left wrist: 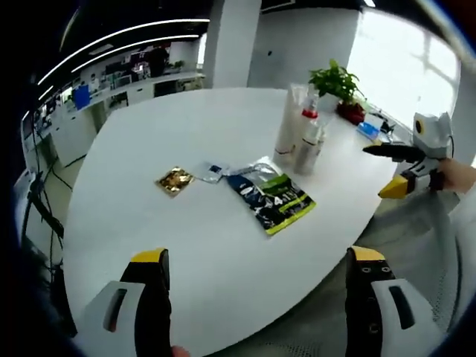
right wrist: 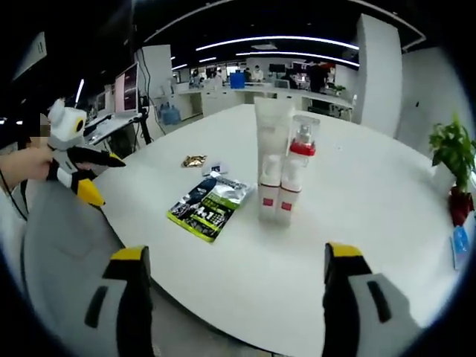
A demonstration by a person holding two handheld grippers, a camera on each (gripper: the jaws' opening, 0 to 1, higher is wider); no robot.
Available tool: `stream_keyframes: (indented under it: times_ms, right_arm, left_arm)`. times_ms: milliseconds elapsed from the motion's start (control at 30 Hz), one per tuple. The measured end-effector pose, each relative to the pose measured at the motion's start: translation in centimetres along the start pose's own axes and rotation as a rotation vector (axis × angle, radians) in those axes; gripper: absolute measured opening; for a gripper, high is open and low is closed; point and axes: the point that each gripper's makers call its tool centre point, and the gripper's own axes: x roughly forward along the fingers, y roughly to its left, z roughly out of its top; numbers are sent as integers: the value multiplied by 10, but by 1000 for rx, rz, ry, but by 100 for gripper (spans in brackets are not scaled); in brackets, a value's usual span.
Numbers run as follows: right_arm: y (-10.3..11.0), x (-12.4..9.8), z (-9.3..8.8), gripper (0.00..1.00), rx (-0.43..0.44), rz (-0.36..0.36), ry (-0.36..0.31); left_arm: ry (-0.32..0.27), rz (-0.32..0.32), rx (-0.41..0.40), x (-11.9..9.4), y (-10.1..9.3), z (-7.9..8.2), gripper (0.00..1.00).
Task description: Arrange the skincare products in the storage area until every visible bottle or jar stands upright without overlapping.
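Observation:
Several skincare products stand upright in a tight cluster on the white table [left wrist: 149, 134]: a tall white tube [left wrist: 288, 119], a bottle with a red collar [left wrist: 309, 113] and a smaller bottle [left wrist: 306, 152]. In the right gripper view the tube [right wrist: 271, 141] and the red-collared bottle [right wrist: 301, 152] stand side by side. A green-and-black sachet pack [left wrist: 272, 198] [right wrist: 210, 205] lies flat beside them. My left gripper [left wrist: 258, 256] [right wrist: 100, 178] is open over the near table edge. My right gripper [right wrist: 236, 253] [left wrist: 405, 171] is open too, off the table's side. Both hold nothing.
A gold sachet [left wrist: 175, 181] [right wrist: 195, 160] and a small blue-white sachet [left wrist: 212, 172] [right wrist: 216, 169] lie flat near the pack. A potted plant [left wrist: 336, 82] [right wrist: 454, 152] and a blue item [left wrist: 368, 130] sit at the table's far edge. Office desks stand behind.

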Motion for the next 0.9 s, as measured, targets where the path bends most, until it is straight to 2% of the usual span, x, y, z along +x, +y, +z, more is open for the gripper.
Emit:
stream_keyframes:
  times_ms: [300, 400, 533, 633, 767, 900]
  right_arm:
    - [-4, -1, -2, 96, -13, -33, 11]
    - [-5, -1, -3, 96, 0, -32, 16]
    - [-4, 0, -5, 95, 4, -27, 30]
    - [-4, 1, -8, 92, -28, -47, 45]
    - [-4, 2, -7, 93, -92, -66, 47]
    - [-1, 3, -12, 91, -113, -64, 75]
  left_arm:
    - [2, -56, 118, 17, 18, 29, 97]
    - [21, -74, 173, 24, 25, 37, 97]
    - [38, -90, 199, 35, 35, 46, 97]
    - [46, -102, 237, 47, 42, 51, 95]
    - [51, -104, 250, 60, 51, 56, 94]
    - [65, -101, 250, 71, 60, 61, 91]
